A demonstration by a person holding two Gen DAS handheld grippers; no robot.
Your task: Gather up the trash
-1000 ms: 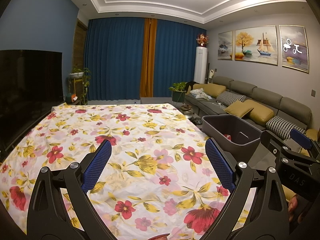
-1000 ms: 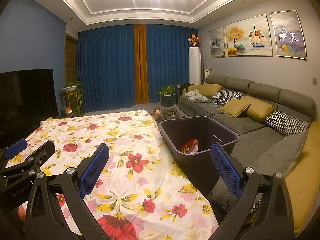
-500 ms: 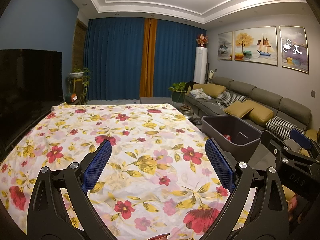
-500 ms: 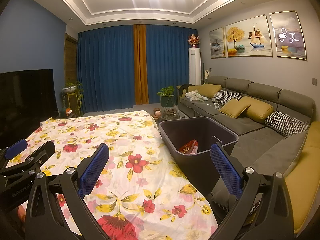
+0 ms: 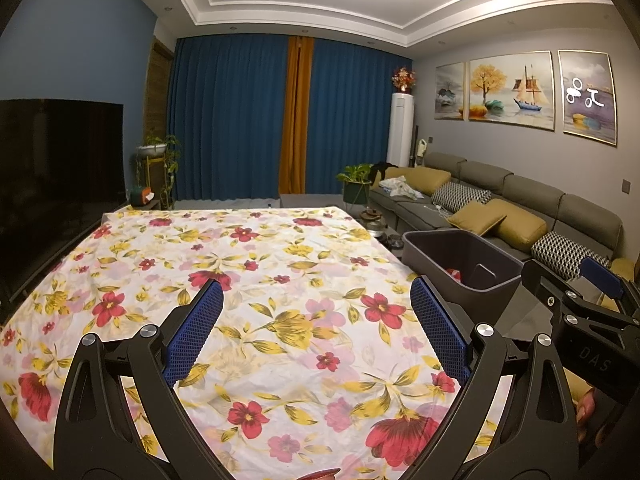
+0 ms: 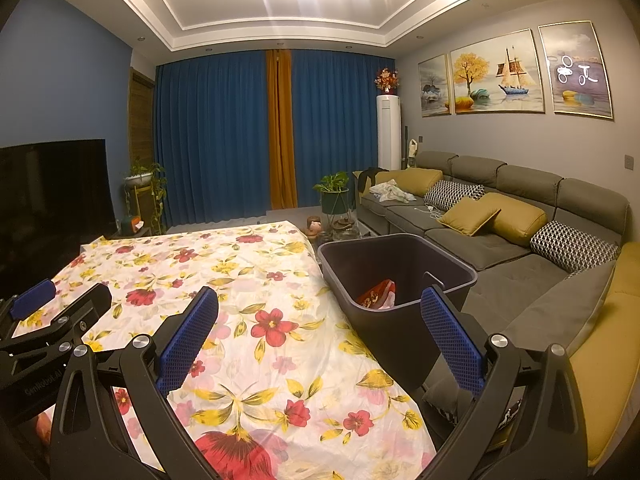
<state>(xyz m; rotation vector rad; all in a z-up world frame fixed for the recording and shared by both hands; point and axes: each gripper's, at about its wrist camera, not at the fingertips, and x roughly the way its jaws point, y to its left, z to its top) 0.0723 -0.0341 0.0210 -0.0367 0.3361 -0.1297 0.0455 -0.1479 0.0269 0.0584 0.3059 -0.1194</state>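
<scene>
A dark grey bin (image 6: 400, 276) stands off the table's right edge, between table and sofa. Red and white trash (image 6: 378, 294) lies inside it. The bin also shows in the left wrist view (image 5: 460, 268) with a bit of red trash (image 5: 454, 274) in it. My left gripper (image 5: 316, 328) is open and empty above the flowered tablecloth (image 5: 260, 280). My right gripper (image 6: 320, 332) is open and empty above the table's right edge, just short of the bin. Each gripper shows at the edge of the other's view. No loose trash shows on the cloth.
A grey sofa (image 6: 520, 216) with yellow and patterned cushions runs along the right wall. A dark TV (image 5: 52, 168) stands to the left of the table. Potted plants (image 6: 334, 196) and blue curtains (image 5: 236, 120) are at the far end.
</scene>
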